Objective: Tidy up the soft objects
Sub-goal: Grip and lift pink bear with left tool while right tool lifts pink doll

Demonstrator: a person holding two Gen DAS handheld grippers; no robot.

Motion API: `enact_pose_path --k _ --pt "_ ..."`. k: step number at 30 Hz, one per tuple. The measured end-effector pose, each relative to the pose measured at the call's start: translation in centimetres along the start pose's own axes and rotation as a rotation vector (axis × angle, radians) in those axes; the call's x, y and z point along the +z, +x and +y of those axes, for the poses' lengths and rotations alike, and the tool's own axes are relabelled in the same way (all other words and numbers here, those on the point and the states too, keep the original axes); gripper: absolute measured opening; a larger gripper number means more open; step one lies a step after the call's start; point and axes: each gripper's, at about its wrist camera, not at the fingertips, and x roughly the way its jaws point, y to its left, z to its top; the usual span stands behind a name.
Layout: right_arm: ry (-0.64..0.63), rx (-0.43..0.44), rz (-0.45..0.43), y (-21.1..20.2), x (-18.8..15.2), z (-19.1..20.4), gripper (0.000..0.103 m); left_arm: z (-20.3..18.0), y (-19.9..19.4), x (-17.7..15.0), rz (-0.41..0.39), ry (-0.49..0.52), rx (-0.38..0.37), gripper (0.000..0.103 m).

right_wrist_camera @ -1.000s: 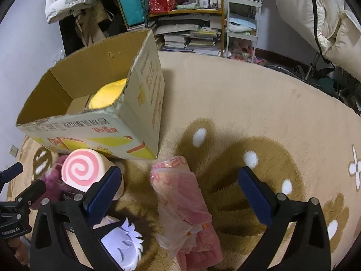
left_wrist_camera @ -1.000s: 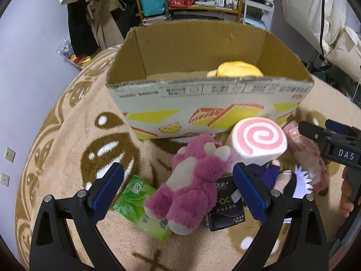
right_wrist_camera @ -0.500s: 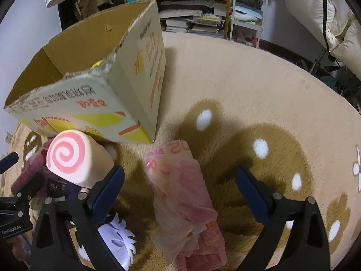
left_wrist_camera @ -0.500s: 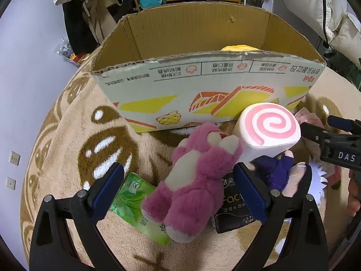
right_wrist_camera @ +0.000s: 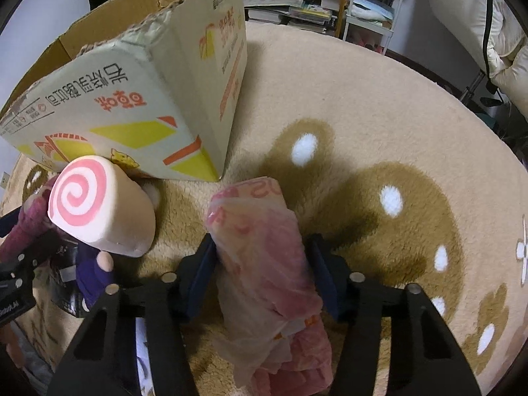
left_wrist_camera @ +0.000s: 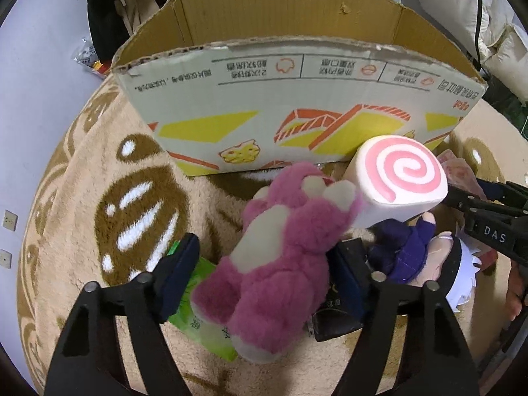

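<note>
A pink plush bear (left_wrist_camera: 280,257) lies on the rug in front of a cardboard box (left_wrist_camera: 297,105). My left gripper (left_wrist_camera: 264,270) straddles the bear, its pads close to the bear's sides. A pink-swirl roll cushion (left_wrist_camera: 401,178) leans on the bear's head; it also shows in the right wrist view (right_wrist_camera: 95,208). A pink bagged cloth roll (right_wrist_camera: 264,257) lies right of it. My right gripper (right_wrist_camera: 260,274) has closed in around the roll, pads at its sides. A purple-clothed doll (left_wrist_camera: 406,250) lies under the cushion.
A green tissue pack (left_wrist_camera: 201,310) and a black packet (left_wrist_camera: 333,316) lie beside the bear. The box stands on a beige and brown rug (right_wrist_camera: 379,132). Shelves with books (right_wrist_camera: 297,3) and a white rack stand behind the rug.
Both grippers moved down and forward. The left jaws narrowed around the bear. The right jaws narrowed from wide open to the sides of the pink cloth roll.
</note>
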Motion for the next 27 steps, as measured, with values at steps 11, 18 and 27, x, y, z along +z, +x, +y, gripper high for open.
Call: enact_pose_path --k 11,18,27 --pt "0.004 0.005 -0.034 -1.2 0.1 -0.2 0.048 0.7 -0.4 -0.3 0.001 -0.048 -0.083 0.048" --pt "-0.003 0.031 -0.089 -2.8 0.3 0.0 0.047 1.8 -1.0 -0.4 -0.003 -0.089 -0.097 0.047" --pt "0.006 0.060 -0.177 -5.8 0.1 0.4 0.046 2.1 -3.7 -0.8 -0.070 -0.098 -0.087 0.047"
